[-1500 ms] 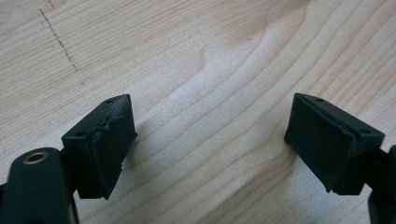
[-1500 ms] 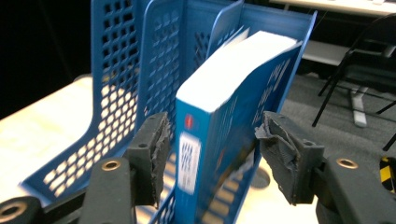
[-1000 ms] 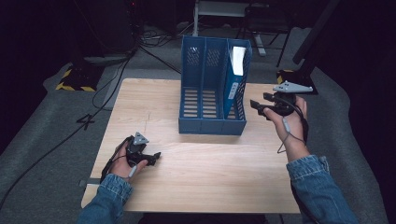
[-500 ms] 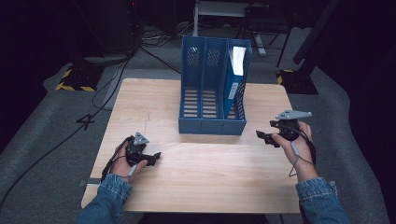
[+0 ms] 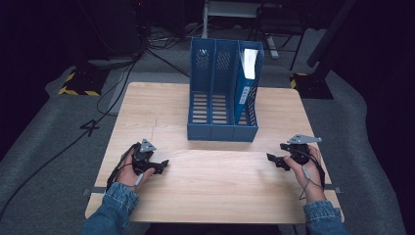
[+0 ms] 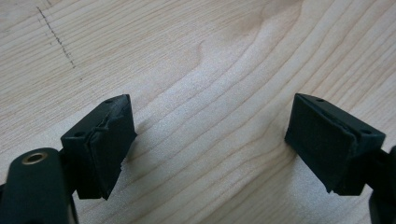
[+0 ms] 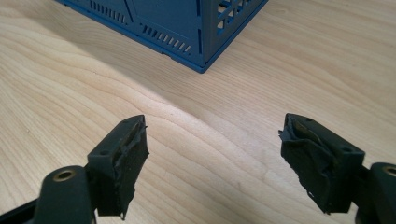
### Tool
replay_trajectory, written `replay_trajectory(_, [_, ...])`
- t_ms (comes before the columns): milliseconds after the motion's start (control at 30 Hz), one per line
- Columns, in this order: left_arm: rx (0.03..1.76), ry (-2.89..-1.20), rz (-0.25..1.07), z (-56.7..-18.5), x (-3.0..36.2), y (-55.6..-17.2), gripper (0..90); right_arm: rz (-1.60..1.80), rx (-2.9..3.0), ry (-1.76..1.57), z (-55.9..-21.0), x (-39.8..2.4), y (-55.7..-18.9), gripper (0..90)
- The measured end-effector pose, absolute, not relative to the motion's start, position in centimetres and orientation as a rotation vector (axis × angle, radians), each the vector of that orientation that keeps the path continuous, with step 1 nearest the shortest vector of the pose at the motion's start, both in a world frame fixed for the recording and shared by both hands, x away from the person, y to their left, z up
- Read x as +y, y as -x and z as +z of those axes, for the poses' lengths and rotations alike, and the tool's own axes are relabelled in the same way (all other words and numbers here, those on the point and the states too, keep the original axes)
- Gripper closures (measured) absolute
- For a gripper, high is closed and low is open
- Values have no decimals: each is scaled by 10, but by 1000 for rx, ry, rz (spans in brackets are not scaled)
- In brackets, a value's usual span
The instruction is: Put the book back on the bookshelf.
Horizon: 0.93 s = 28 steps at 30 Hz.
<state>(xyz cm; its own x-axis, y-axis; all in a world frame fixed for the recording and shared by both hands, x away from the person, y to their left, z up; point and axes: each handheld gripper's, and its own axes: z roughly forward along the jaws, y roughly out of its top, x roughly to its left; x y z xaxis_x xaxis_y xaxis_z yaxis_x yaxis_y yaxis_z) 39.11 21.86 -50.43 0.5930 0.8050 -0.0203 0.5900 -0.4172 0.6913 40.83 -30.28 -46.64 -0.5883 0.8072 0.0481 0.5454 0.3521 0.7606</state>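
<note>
Both hands low on the pale wooden bench (image 5: 205, 191), one at each front corner, well apart. Between them and farther back stands the blue plastic three-slot file rack (image 5: 222, 93), upright near the bench's middle. Its rightmost slot holds a blue folder with a white label (image 5: 247, 81), standing on edge and leaning slightly; the other two slots look empty.

Left gripper (image 5: 159, 165) rests at bench level, pointing toward the centre. In the left gripper view its fingers (image 6: 105, 140) are spread apart with bare wood grain between them: released, grasping nothing.

Right gripper (image 5: 274, 160) sits just above the bench, front-right of the rack. Its jaws have just been opening; in the right gripper view the fingers (image 7: 123, 161) stand wide, nothing between them but bench surface. The rack's near corner (image 7: 203, 56) shows ahead of them, not touching.

Reading: the folder appears filed and the right hand is settling to a rest pose, released.

To do this step well:
- Keep the fingers spread and clear of the rack's corner so the rack is not nudged.
- Lower the right gripper gently rather than dropping it; the worn pads could catch on the wood.
- Mind the trailing cable by the wrist so it does not drag across toward the rack.
- Leave the folder untouched; its lean looks stable against the slot wall.
</note>
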Motion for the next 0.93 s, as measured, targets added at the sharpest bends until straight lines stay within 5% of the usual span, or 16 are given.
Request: replay_trajectory(933, [1099, -2156, 419, -505, 217, -393, 148, 992, 2301, -1181, -505, -302, -407, 109])
